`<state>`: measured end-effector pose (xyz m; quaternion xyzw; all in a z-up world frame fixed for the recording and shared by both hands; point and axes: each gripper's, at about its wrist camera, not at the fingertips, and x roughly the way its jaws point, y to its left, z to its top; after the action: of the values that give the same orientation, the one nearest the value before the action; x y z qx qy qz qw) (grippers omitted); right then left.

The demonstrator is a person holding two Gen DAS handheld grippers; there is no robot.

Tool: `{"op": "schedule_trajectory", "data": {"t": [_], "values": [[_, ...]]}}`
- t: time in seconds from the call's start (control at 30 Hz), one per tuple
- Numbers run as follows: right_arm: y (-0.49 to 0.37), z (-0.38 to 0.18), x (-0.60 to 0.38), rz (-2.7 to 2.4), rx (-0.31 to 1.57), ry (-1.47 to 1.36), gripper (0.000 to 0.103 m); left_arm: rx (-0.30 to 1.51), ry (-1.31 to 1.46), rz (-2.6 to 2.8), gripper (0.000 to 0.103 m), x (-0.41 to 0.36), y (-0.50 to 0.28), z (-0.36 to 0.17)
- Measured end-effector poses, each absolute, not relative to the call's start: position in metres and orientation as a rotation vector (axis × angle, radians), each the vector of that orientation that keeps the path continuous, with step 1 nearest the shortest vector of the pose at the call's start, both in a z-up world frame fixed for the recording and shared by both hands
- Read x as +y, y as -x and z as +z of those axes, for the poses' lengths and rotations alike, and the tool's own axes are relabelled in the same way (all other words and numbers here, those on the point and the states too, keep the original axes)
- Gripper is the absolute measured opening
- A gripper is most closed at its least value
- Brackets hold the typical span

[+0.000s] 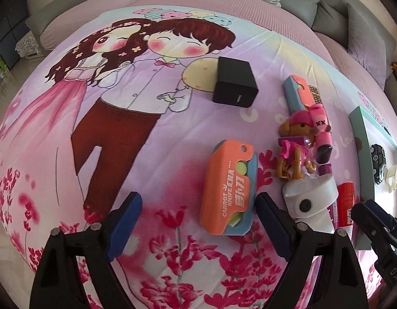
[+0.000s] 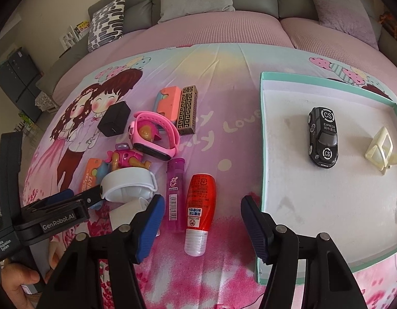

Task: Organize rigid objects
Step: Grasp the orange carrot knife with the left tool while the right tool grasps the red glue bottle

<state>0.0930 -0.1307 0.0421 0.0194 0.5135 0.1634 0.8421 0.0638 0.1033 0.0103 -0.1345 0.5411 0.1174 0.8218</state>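
1. Two grippers over a cartoon-print bedsheet. In the right wrist view a white strap holder covers most of the orange folding toy and the feet of the pink dog figure; the tray is cut off at the right edge.
2. Partly hidden: a second orange-blue folding toy behind the gold patterned box; the black cube charger shows its port only in the left view.
3. Writing: "CARROT KNIFE" on the orange folding toy; "CS EXPRESS" on the black toy car in the tray, beside a cream plastic frame; "GenRobot.AI" on the left gripper's body. Red bottle and purple tube labels too small to read.
4. Left gripper: tilted steeply down, fingers spread wide, carrot knife lies between them, pads not touching it.
5. Right gripper: angled down, fingers apart, straddling the red bottle's clear cap without contact.
6. A hand grips the left handle, mostly cut off.
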Motion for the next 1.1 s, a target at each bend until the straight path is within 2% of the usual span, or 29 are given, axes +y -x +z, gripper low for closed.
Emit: {"op": "schedule_trajectory", "data": {"t": [0.4, 0.5, 0.6, 0.73, 0.77, 0.8, 0.87, 0.9, 1.1], "values": [[-0.094, 0.029, -0.122, 0.353, 1.126, 0.0, 0.049, 1.143, 0.254, 0.281, 0.09, 0.117, -0.063, 0.007], [-0.097, 0.025, -0.123, 0.336, 1.129, 0.004, 0.042, 1.139, 0.246, 0.273, 0.089, 0.111, -0.062, 0.009], [-0.098, 0.024, -0.123, 0.338, 1.119, 0.001, 0.042, 1.138, 0.231, 0.27, 0.088, 0.103, -0.068, 0.008], [-0.099, 0.022, -0.122, 0.338, 1.11, 0.002, 0.036, 1.126, 0.209, 0.267, 0.074, 0.096, -0.071, 0.009], [-0.099, 0.022, -0.123, 0.34, 1.111, -0.005, 0.031, 1.123, 0.213, 0.258, 0.068, 0.093, -0.072, 0.01], [-0.099, 0.022, -0.124, 0.343, 1.115, -0.015, 0.029, 1.118, 0.217, 0.252, 0.064, 0.091, -0.074, 0.01], [-0.098, 0.024, -0.124, 0.347, 1.108, -0.02, 0.029, 1.109, 0.222, 0.246, 0.047, 0.085, -0.078, 0.012], [-0.098, 0.024, -0.124, 0.347, 1.108, -0.02, 0.029, 1.104, 0.229, 0.24, 0.044, 0.085, -0.078, 0.014], [-0.096, 0.037, -0.126, 0.365, 1.06, -0.047, 0.029, 1.077, 0.277, 0.232, 0.044, 0.092, -0.07, 0.021]]}}
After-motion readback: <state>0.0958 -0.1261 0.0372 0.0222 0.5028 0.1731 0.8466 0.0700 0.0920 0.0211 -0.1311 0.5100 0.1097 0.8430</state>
